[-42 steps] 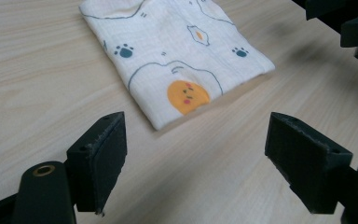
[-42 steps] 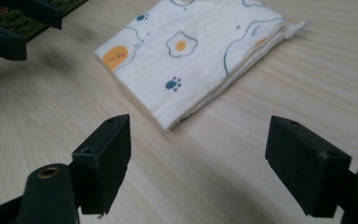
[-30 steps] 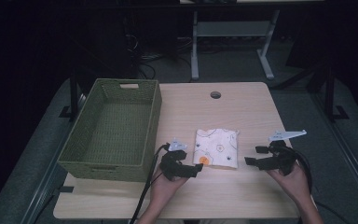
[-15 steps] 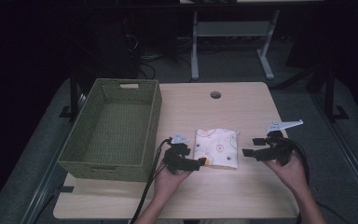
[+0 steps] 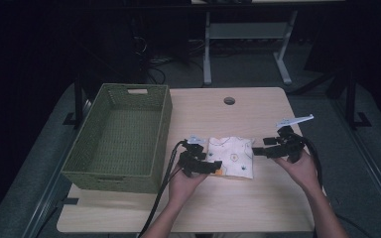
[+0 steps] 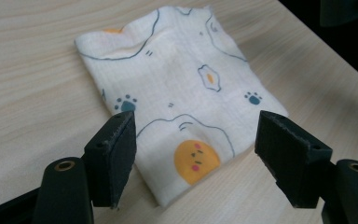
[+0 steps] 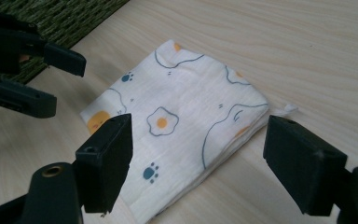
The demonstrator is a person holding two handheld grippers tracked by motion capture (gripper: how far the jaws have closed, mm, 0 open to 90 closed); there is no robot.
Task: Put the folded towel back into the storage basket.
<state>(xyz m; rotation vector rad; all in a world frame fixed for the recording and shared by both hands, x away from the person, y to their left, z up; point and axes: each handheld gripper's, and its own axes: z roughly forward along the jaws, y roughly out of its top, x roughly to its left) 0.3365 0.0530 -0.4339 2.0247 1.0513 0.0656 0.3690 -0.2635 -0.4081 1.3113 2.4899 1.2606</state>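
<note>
Dim room, pale worktop: folded cloth centred between your left tool and right tool, both spread wide, presumably to take opposite edges.

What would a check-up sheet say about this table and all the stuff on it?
Surface: wooden table, round hole near far edge.
Job's things: folded printed cloth lying flat; green woven basket, nothing inside.
Clutter: nothing seen.
Grippers: left gripper open at the cloth's near-left corner; right gripper open beside its right edge.
Cables: black cable trails off the near edge.
Surroundings: dark room, desk frame behind.
</note>
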